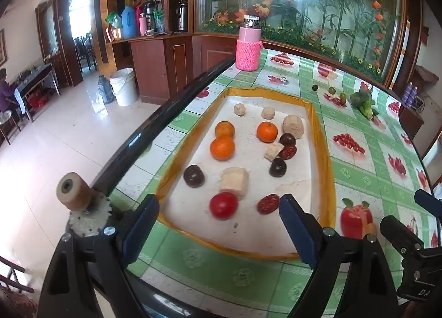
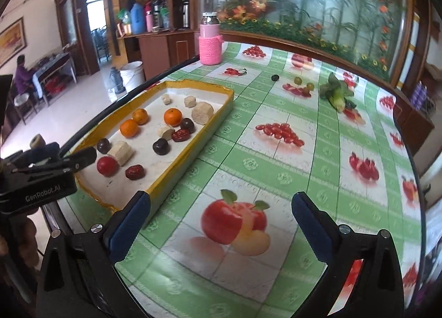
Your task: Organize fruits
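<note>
A shallow yellow-rimmed tray [image 1: 321, 135] [image 2: 218, 117] on the table holds three oranges [image 1: 222, 148] [image 2: 129, 127], a red tomato [image 1: 223, 205] [image 2: 107, 166], dark round fruits [image 1: 194, 176] [image 2: 160, 146], red dates [image 1: 268, 203] [image 2: 134, 172] and several beige chunks [image 1: 234, 181] [image 2: 120, 152]. My left gripper [image 1: 218, 226] is open and empty, just in front of the tomato at the tray's near end. My right gripper [image 2: 221, 224] is open and empty over the bare tablecloth, right of the tray. Small loose fruits [image 1: 331, 90] [image 2: 304, 87] lie far back on the table.
A pink sleeved bottle [image 1: 248, 47] [image 2: 210, 41] stands at the table's far edge. A leafy green vegetable [image 1: 363, 102] [image 2: 338, 94] lies at the back right. The table's dark left rim [image 1: 165, 121] drops to a tiled floor with a white bucket [image 1: 123, 86].
</note>
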A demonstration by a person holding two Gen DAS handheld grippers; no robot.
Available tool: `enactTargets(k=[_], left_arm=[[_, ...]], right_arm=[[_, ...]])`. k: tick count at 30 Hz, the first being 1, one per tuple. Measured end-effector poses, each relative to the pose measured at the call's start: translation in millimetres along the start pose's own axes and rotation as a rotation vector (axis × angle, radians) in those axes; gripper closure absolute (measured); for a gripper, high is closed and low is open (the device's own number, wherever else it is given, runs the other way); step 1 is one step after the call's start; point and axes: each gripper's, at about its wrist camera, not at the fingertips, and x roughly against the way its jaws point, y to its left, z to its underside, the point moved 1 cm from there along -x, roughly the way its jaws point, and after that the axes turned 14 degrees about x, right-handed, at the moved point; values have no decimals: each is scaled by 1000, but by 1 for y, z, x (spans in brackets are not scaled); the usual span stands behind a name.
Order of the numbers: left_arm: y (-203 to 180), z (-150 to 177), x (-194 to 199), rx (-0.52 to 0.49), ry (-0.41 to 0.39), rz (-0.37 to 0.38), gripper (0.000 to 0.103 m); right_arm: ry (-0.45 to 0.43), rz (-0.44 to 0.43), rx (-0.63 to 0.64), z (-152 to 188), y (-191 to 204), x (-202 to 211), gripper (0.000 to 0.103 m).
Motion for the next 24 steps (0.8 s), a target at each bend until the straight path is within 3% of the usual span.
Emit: enactTargets(k=[5, 8, 10, 14, 19, 24], left_arm=[[7, 4, 6, -52, -11, 24, 13], [9, 7, 12, -71, -20, 25, 1], [9, 8, 17, -85, -39, 49, 0], [10, 10, 25, -103, -111, -31, 0], [14, 12, 30, -122, -154, -55, 0], [28, 11, 26, -62, -100, -7, 0]], right_arm=[[2, 19, -32, 5, 16, 3, 0], [7, 35, -41, 8, 22, 5, 0], [12, 43, -50, 11, 25, 6, 0], [16, 59, -49, 12, 31, 10, 0], [13, 98, -41, 7, 40, 17, 0], [12, 137, -47, 5, 42, 20, 0]])
